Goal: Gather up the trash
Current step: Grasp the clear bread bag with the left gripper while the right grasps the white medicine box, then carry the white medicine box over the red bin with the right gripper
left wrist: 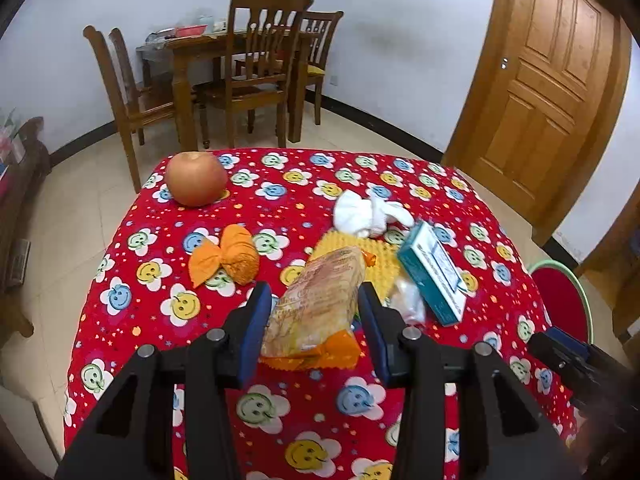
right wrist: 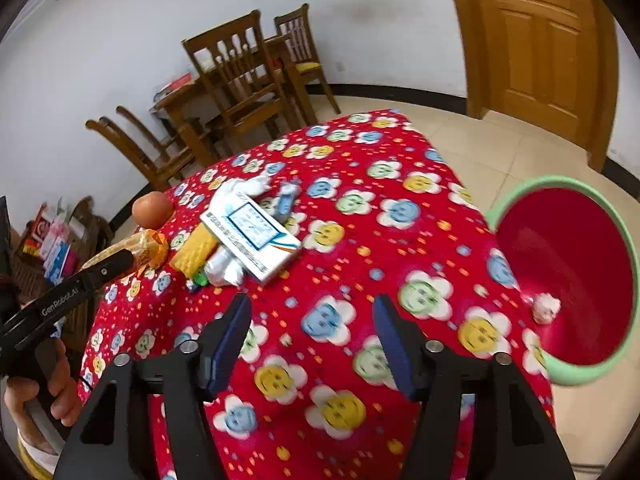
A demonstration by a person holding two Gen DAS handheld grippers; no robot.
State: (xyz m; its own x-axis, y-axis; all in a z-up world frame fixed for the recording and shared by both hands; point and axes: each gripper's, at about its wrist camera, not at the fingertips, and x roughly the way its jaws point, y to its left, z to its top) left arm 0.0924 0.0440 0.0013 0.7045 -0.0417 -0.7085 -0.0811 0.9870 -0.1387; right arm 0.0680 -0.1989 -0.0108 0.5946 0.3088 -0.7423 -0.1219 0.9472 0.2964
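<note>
My left gripper (left wrist: 314,298) is open around an orange snack wrapper (left wrist: 316,304); its fingers stand on either side of it on the red flowered tablecloth (left wrist: 280,400). Beyond lie a yellow spiky pad (left wrist: 376,256), a teal and white box (left wrist: 434,274), a crumpled white tissue (left wrist: 368,210) and a clear plastic bag (left wrist: 408,302). An orange crumpled wrapper (left wrist: 228,256) lies to the left. My right gripper (right wrist: 312,314) is open and empty above the cloth. A red bin with a green rim (right wrist: 568,280) holds a white paper ball (right wrist: 546,308).
An apple (left wrist: 196,178) sits at the table's far left corner. Wooden chairs and a dining table (left wrist: 224,72) stand behind, and a wooden door (left wrist: 540,92) is at the right. The bin stands off the table's right edge (left wrist: 560,300).
</note>
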